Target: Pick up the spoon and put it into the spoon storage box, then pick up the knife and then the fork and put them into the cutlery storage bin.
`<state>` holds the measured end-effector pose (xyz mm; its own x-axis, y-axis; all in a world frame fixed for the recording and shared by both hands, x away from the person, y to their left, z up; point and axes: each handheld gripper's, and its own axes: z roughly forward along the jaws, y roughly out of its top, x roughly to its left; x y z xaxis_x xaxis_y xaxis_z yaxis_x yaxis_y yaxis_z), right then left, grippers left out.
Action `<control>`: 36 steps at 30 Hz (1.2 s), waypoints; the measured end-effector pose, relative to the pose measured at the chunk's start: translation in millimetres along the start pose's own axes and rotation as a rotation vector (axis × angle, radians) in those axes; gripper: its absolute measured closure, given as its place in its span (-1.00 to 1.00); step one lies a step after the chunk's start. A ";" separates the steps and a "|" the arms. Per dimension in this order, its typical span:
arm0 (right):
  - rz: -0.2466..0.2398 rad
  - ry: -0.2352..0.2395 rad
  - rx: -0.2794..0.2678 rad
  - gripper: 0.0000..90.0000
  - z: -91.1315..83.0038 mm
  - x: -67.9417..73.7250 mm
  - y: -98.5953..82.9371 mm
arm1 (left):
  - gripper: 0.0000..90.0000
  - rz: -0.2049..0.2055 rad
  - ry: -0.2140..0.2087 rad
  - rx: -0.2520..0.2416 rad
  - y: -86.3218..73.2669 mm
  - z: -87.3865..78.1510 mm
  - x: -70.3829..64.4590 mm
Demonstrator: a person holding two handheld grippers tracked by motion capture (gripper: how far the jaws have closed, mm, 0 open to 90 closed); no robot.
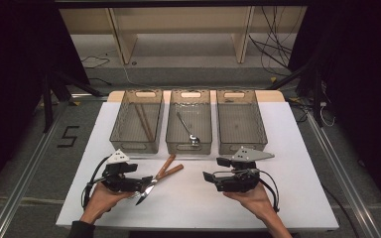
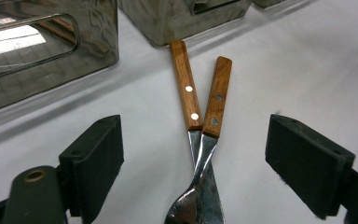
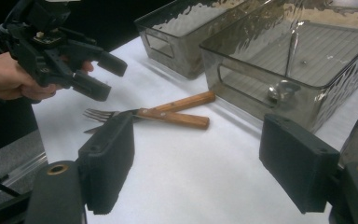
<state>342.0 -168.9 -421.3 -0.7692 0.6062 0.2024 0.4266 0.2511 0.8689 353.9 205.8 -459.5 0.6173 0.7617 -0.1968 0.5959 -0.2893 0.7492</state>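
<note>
Wooden shelf [image 1: 178, 29] behind, grey floor [image 1: 30, 163], dark surroundings.

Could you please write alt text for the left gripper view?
A wooden-handled fork and knife lie crossed on the white table, between the open black jaws of the left gripper, which does not touch them. Smoky clear plastic bins stand behind the handles.
</note>
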 end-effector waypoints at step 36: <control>0.025 0.038 0.032 -0.48 -0.4 3.3 -18.8 | 0.09 0.213 -0.020 0.270 20.5 28.9 -14.6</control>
<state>331.3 -171.9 -436.8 -0.7754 0.5834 0.2416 0.4603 0.2604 0.8487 372.0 171.9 -459.5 0.7510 0.6568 -0.0682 0.5652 -0.5860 0.5807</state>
